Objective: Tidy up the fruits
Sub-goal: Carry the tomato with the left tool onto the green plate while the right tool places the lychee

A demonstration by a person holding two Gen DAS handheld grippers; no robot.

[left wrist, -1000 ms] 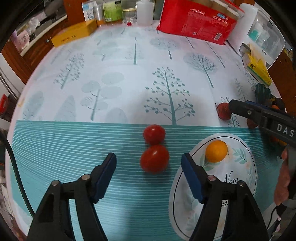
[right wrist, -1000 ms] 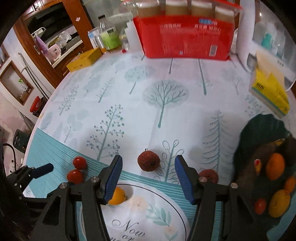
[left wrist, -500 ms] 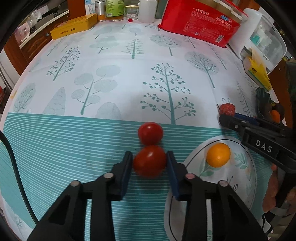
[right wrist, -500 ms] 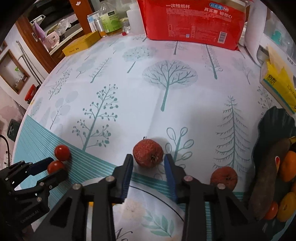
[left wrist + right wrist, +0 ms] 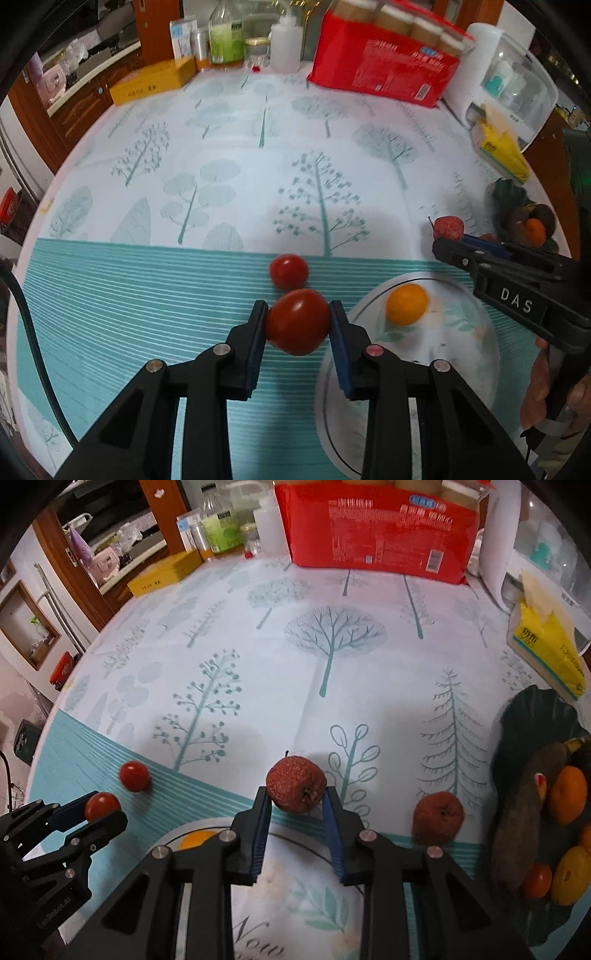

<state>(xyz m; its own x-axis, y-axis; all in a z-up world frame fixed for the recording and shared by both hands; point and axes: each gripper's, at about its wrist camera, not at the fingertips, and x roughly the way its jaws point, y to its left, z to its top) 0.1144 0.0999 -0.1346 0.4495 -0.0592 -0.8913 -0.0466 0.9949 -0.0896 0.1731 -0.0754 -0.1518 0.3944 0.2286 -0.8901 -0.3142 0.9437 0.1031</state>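
Table (image 5: 258, 177): tree-print cloth, working surface.
White plate (image 5: 472, 376): near edge, apparently the collecting spot; one orange fruit (image 5: 406, 304) on it.
Dark dish (image 5: 532, 731): right side, holding mixed fruit.
Left gripper (image 5: 297, 325): clamped on a red tomato (image 5: 297, 320), beside the plate, likely bound there.
Right gripper (image 5: 297, 805): pinching a rough red fruit (image 5: 296, 788) at the plate's far rim.
Loose on the cloth: second tomato (image 5: 289, 271), second rough fruit (image 5: 438, 816).

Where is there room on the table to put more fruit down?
The tree-print cloth between the red pack and the fruits is bare. The white plate holds one orange fruit. The dark dish is crowded.
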